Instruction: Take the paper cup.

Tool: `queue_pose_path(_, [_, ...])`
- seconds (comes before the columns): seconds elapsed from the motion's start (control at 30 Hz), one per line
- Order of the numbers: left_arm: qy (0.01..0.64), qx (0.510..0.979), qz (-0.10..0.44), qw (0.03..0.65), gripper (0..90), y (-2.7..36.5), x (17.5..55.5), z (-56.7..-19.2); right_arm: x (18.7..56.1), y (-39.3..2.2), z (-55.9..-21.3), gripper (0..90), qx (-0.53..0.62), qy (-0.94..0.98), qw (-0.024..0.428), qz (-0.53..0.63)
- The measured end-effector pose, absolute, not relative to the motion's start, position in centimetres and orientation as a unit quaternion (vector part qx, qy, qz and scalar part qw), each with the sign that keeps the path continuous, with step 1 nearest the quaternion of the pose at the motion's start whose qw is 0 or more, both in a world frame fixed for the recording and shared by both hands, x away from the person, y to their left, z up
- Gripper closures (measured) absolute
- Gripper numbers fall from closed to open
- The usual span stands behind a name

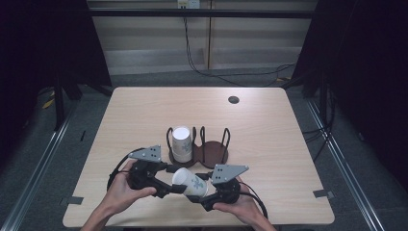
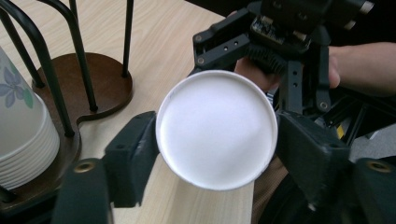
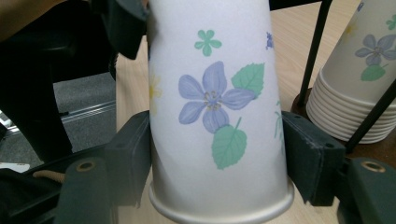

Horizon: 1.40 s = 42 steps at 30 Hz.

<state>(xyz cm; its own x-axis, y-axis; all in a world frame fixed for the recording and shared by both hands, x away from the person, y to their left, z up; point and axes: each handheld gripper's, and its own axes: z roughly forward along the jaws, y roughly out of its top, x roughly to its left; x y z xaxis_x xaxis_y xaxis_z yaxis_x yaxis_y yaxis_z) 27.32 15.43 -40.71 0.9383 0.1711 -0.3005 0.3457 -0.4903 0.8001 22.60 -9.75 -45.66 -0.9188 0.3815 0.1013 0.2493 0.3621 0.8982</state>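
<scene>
cup [image 3: 219, 116]: matt paper | table [image 1: 269, 125]: smooth pale wood | holder base [image 2: 105, 86]: dark glossy wood

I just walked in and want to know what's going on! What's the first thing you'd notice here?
A white paper cup with purple flowers and green leaves hangs sideways between two black tongs at the near edge of the light wooden table. The right tongs squeeze its sides near the rim, while the left tongs sit at its white bottom. Just behind stands a dark brown two-place cup holder with a stack of matching upside-down cups in its left place.
</scene>
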Motion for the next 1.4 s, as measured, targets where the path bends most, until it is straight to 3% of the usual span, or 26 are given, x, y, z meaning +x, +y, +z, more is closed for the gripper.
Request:
queue_pose_path(0.17, [0.155,0.858,-0.091,0.481,18.0,15.5,27.5,-40.7,22.7,-10.0,-45.5,30.8,0.196,0.824,0.063,0.528])
queue_pose_path(0.4, [0.149,0.866,-0.072,0.472,16.6,15.8,27.4,-40.4,23.1,-10.3,-45.4,31.3,0.209,0.828,0.063,0.517])
queue_pose_path(0.5, [0.136,0.874,-0.056,0.464,20.2,16.0,27.3,-40.2,23.2,-10.2,-45.6,31.4,0.214,0.83,0.06,0.511])
queue_pose_path(1.4, [0.125,0.887,-0.014,0.443,20.1,16.5,28.0,-40.9,25.3,-11.0,-43.4,32.3,0.224,0.869,0.05,0.438])
